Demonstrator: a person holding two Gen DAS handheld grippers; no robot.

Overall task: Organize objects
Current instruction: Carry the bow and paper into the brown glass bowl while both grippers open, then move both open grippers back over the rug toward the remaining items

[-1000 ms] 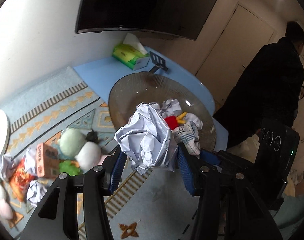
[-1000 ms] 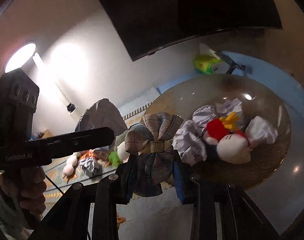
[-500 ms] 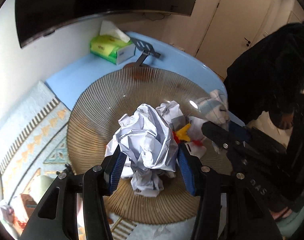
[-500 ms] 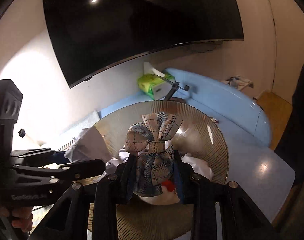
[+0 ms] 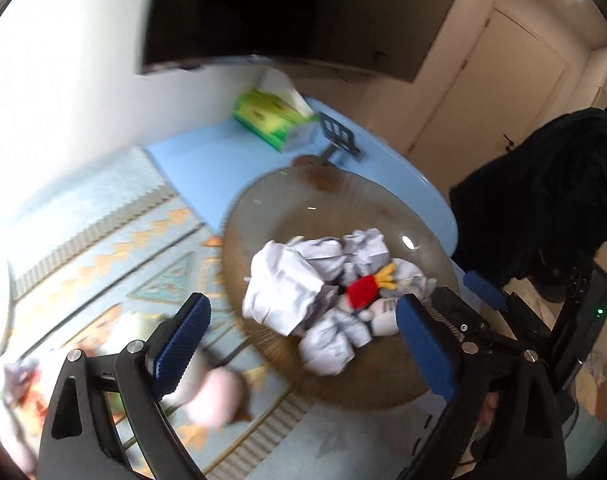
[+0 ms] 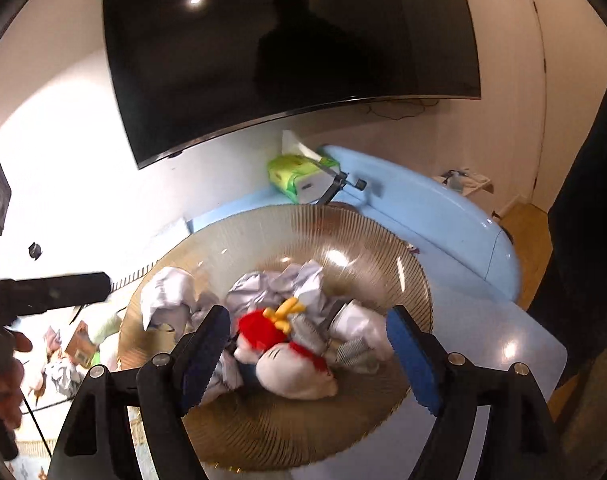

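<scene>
A ribbed amber glass bowl [image 5: 303, 200] [image 6: 363, 248] holds several crumpled paper balls and a plush toy [image 6: 287, 368] with a red cap. The big paper ball [image 5: 283, 292] lies loose at the bowl's left side. My left gripper [image 5: 303, 340] hangs over the bowl's near edge. Its jaws are opening, with no pad on anything. The plaid bow [image 6: 351, 350] lies in the bowl beside the plush, partly covered. My right gripper [image 6: 307, 356] hovers above the plush. Its jaws are opening too, and its pads touch nothing.
The bowl stands on a light blue table [image 5: 207, 152] beneath a wall TV. A green tissue box [image 5: 275, 120] and a black stand [image 5: 337, 136] sit behind it. A patterned rug [image 5: 103, 240] with toys and litter lies to the left. A person in dark clothes [image 5: 543, 200] stands at the right.
Both grippers have opened wide. The big paper ball has dropped from the left gripper into the bowl. The plaid bow has dropped from the right gripper. The left gripper has drawn back toward the rug.
</scene>
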